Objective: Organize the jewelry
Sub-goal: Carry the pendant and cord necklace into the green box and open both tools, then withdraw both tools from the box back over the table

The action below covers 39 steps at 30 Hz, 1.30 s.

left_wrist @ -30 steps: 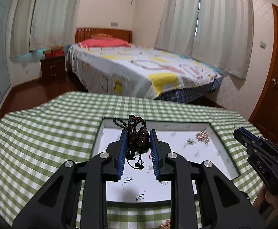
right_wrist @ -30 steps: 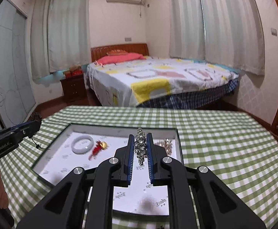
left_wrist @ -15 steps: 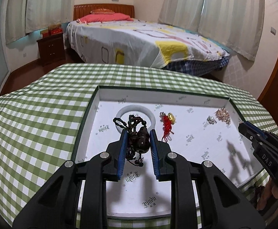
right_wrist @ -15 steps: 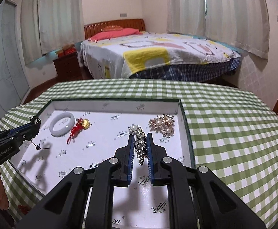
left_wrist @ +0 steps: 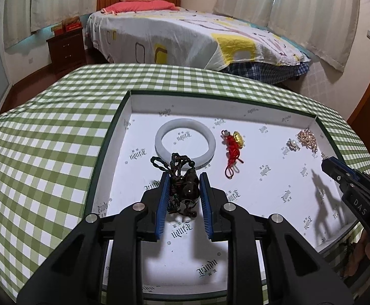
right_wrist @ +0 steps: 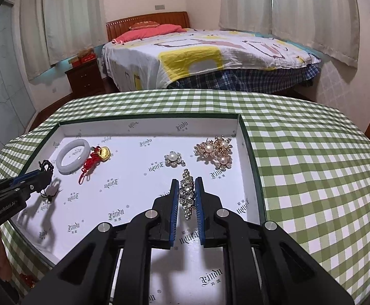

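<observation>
A white-lined tray sits on a green checked tablecloth. My left gripper is shut on a dark beaded cord pendant, low over the tray's left part, just in front of a white jade bangle. My right gripper is shut on a rhinestone hair clip, low over the tray's right part, in front of a small pearl brooch and a gold pearl cluster. A red knot charm with a gold piece lies beside the bangle.
The checked tablecloth surrounds the tray. A bed and a dark nightstand stand beyond the table. A small red item lies near the tray's front left edge.
Both grippers have moved forward and down over the tray, each still holding its piece. The tray's contents have come closer in both views.
</observation>
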Each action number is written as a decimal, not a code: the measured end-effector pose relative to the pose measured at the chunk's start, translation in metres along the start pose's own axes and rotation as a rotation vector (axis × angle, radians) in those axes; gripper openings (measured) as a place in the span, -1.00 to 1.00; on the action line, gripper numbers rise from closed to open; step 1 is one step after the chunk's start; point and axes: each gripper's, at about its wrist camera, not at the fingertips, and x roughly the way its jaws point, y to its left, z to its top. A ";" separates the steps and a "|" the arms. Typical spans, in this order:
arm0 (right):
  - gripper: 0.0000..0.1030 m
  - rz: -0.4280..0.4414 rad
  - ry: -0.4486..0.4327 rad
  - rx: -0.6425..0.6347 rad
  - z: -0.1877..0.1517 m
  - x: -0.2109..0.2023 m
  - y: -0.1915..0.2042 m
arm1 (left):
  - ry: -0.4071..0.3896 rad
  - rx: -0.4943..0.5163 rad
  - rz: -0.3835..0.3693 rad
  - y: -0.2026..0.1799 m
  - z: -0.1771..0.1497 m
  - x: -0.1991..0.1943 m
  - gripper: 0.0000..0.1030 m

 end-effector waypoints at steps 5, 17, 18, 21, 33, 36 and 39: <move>-0.74 -0.009 0.034 -0.001 0.000 0.006 -0.001 | 0.017 -0.002 -0.001 0.002 -0.002 0.005 -0.54; -0.02 -0.007 0.037 0.011 0.000 0.006 -0.003 | 0.001 0.014 -0.011 -0.004 -0.003 -0.001 0.03; -0.02 -0.005 0.034 0.011 0.000 0.005 -0.003 | -0.001 0.014 -0.014 -0.004 -0.003 -0.002 0.05; -0.02 0.002 0.019 0.016 0.001 -0.003 -0.004 | -0.018 0.019 -0.013 -0.004 -0.003 -0.011 0.17; -0.02 0.020 -0.148 0.014 0.000 -0.078 0.004 | -0.180 0.019 -0.029 -0.013 -0.010 -0.086 0.31; -0.02 0.017 -0.194 0.007 -0.007 -0.101 0.006 | -0.233 0.012 -0.027 -0.015 -0.017 -0.110 0.39; -0.02 0.015 -0.217 0.007 -0.017 -0.118 0.008 | -0.260 0.010 -0.026 -0.017 -0.025 -0.127 0.45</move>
